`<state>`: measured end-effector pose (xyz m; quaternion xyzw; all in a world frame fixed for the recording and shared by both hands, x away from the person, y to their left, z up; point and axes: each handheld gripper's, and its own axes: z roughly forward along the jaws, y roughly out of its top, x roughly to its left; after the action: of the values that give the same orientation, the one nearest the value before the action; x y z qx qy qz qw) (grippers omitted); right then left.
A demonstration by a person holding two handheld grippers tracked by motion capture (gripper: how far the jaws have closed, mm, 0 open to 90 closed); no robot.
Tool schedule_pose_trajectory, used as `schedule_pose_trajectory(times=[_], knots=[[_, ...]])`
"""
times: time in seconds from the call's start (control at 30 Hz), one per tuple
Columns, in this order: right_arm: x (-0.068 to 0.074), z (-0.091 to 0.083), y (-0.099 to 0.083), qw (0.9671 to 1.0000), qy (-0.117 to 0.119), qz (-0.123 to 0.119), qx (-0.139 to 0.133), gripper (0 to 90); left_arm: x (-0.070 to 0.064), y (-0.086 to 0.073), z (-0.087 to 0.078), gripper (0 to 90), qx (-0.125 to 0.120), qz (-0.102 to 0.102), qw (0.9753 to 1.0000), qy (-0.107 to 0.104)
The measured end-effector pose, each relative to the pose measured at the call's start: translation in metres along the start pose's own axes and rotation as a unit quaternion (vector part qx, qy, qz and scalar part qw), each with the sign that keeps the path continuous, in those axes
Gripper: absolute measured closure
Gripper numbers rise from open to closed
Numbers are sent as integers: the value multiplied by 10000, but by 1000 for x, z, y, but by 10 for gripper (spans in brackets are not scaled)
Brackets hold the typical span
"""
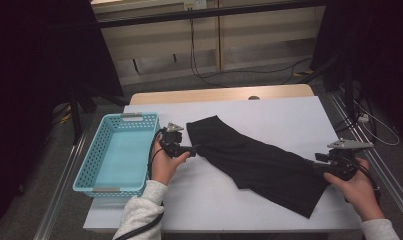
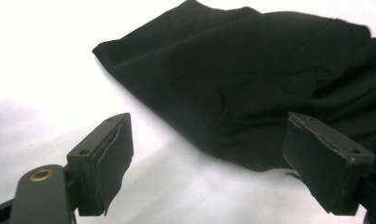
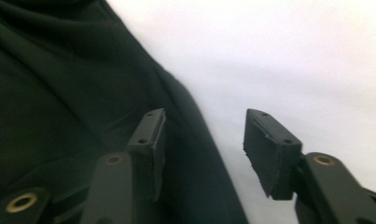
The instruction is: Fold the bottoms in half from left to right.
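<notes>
A black cloth point(image 1: 259, 162) lies stretched slantwise across the white table point(image 1: 289, 115), running from its far end near the middle of the table down toward the near right corner. The person's left hand point(image 1: 163, 165) holds the left gripper point(image 1: 195, 148) at the cloth's left edge, roughly midway along that side. In the left gripper view its jaws stand wide apart with nothing between them; the cloth's edge point(image 2: 251, 93) lies just ahead of them and reaches in front of the right-hand jaw. The right hand point(image 1: 358, 192) holds the right gripper point(image 1: 316, 167) at the cloth's right edge, near the lower end. Its jaws are spread too: one sits over the dark fabric point(image 3: 59, 102), the other over bare table, and the cloth's edge runs between them. Whether that jaw touches the cloth is hard to make out. A light blue basket point(image 1: 115, 155) stands at the left side of the table, just beside the left hand
</notes>
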<state>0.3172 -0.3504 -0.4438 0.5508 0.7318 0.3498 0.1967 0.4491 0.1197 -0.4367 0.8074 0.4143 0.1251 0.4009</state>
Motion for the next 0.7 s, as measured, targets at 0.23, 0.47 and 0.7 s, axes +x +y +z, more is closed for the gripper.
schedule_pose_trajectory(times=[0.23, 0.47, 0.7], knots=[[6, 17, 1, 9992, 56, -140, 370, 723, 3, 0, 0, 171, -9, -2, 10000, 56], [4, 14, 2, 9988, 307, -62, 369, 885, 2, 1, 0, 173, -41, -33, 10000, 61], [-15, -7, -4, 9994, 96, -2, 344, 892, 7, 0, -1, 174, -27, -63, 9999, 133]])
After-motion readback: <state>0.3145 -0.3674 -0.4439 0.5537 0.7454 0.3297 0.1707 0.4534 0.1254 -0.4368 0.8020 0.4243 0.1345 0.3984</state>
